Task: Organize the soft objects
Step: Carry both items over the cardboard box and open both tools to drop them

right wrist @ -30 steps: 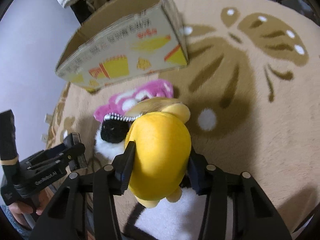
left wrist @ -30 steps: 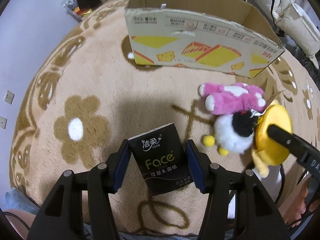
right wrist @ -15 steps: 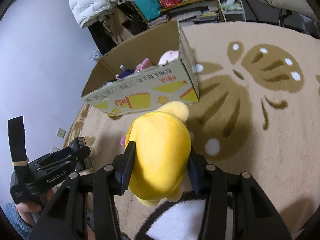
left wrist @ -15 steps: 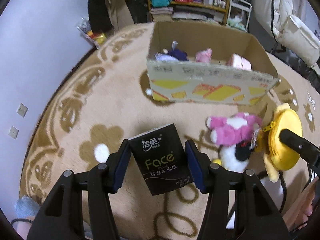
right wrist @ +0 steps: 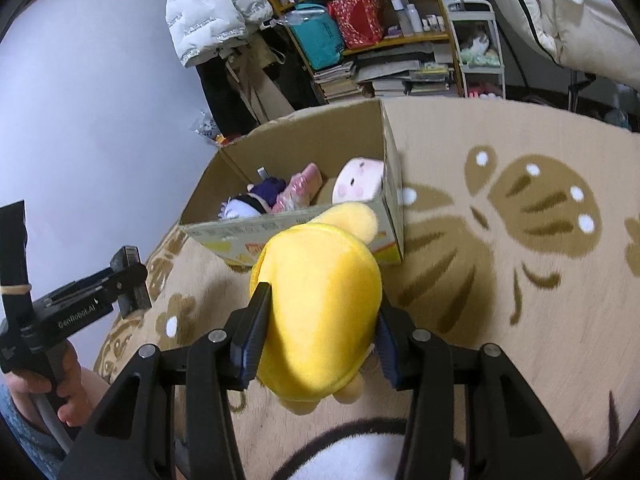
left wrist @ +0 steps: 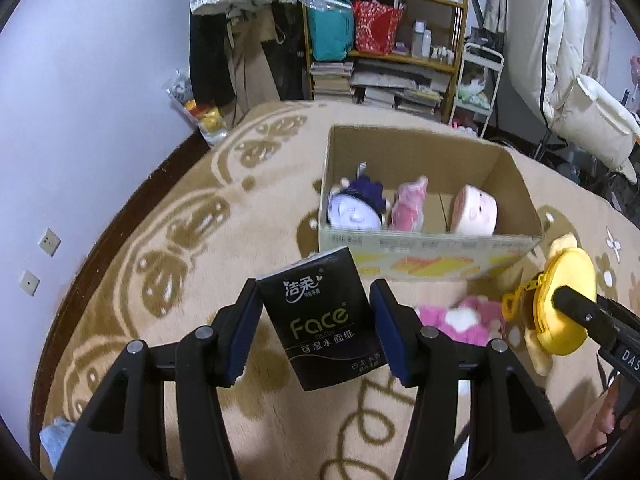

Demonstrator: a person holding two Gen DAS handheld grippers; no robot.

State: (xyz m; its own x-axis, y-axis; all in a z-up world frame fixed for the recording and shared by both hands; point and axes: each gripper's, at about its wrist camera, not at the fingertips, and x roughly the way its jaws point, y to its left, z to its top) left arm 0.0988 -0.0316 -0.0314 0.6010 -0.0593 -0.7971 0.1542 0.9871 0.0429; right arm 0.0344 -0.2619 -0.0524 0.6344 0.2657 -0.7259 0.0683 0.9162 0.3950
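Observation:
My left gripper [left wrist: 316,312] is shut on a black "Face" tissue pack [left wrist: 322,316] and holds it above the rug, short of the cardboard box [left wrist: 424,250]. My right gripper [right wrist: 320,312] is shut on a yellow plush toy [right wrist: 320,300], also lifted; it shows at the right of the left wrist view [left wrist: 560,308]. The open box [right wrist: 304,220] holds a purple-and-white doll [left wrist: 354,206], a pink plush [left wrist: 408,206] and a pale round-faced plush [left wrist: 474,210]. A pink plush toy [left wrist: 460,320] lies on the rug before the box.
A beige flower-patterned rug [left wrist: 200,240] covers the floor. Cluttered shelves [left wrist: 384,40] with books and bags stand behind the box, with a white jacket [right wrist: 212,8] hanging at the left. A white plush [right wrist: 360,456] lies under my right gripper.
Both grippers have risen and tilted up with their loads. The box interior and the shelves behind it have come into view. The pink plush stays on the rug.

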